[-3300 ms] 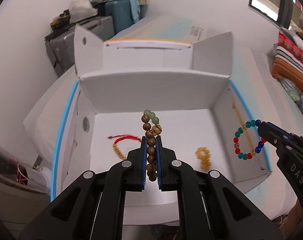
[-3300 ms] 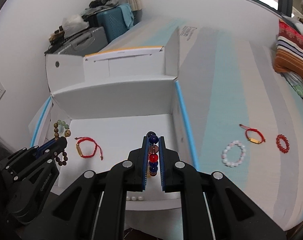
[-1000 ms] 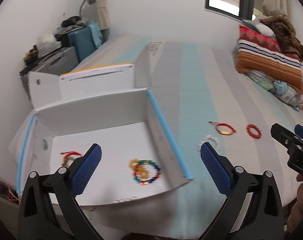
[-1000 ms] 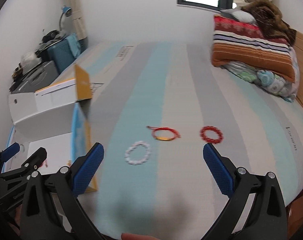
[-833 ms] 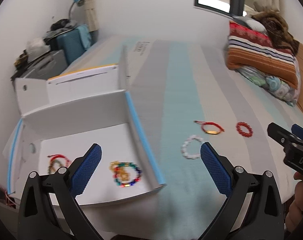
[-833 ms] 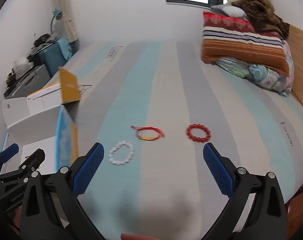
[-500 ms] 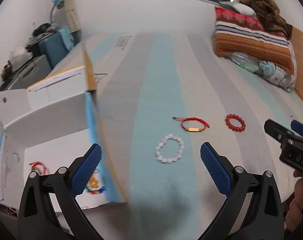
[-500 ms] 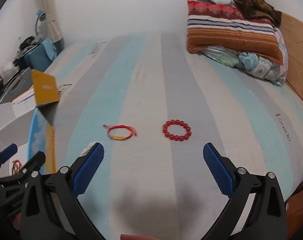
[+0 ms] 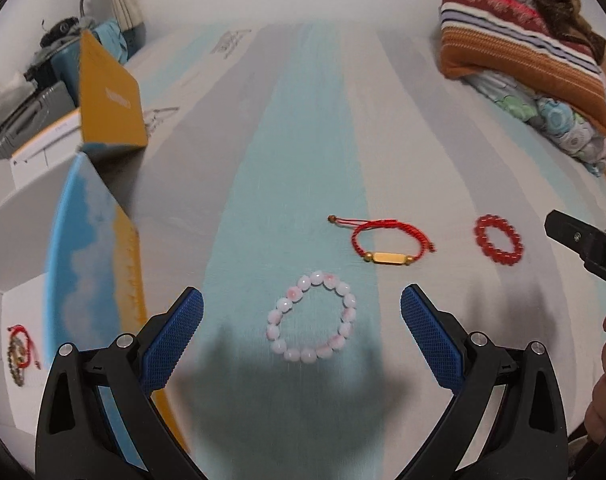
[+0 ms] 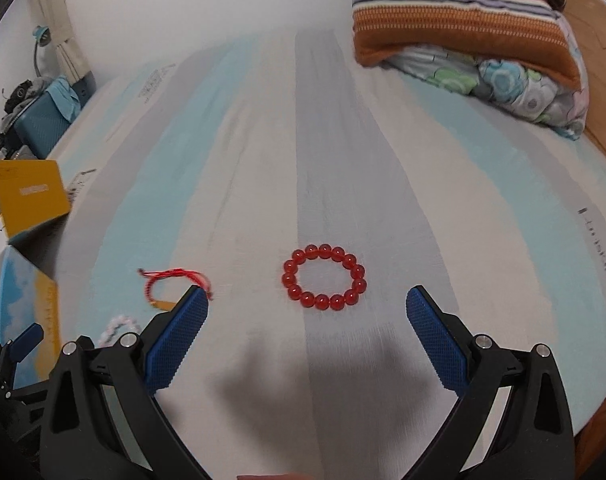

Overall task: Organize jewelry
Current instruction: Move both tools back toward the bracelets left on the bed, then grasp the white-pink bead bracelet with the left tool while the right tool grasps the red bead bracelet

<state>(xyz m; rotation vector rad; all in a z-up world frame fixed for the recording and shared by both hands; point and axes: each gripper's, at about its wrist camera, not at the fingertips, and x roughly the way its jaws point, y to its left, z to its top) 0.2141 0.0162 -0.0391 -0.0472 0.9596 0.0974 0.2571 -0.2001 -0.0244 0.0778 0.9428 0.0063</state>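
Observation:
My left gripper [image 9: 302,312] is open wide above a pale pink-and-white bead bracelet [image 9: 312,323] lying on the striped bed cover. A red cord bracelet with a gold bar [image 9: 385,240] lies just beyond it. My right gripper [image 10: 306,308] is open wide above a red bead bracelet [image 10: 324,277]; the same bracelet shows in the left wrist view [image 9: 498,239]. The red cord bracelet [image 10: 174,283] and the pale bracelet [image 10: 119,329] sit to the left in the right wrist view. The white box [image 9: 91,248] stands at the left, with a red cord and brown beads [image 9: 21,350] inside.
A striped pillow and a floral quilt [image 9: 523,64] lie at the far right of the bed. Suitcases and clutter [image 9: 35,76] stand beyond the box by the wall. The box's yellow flap [image 9: 109,96] stands up. The bed's edge is near on the right [image 10: 599,360].
Both grippers let go of their bead bracelets into the box, opened wide, and swung right over the bed. Now the left is over the pale bracelet and the right over the red one.

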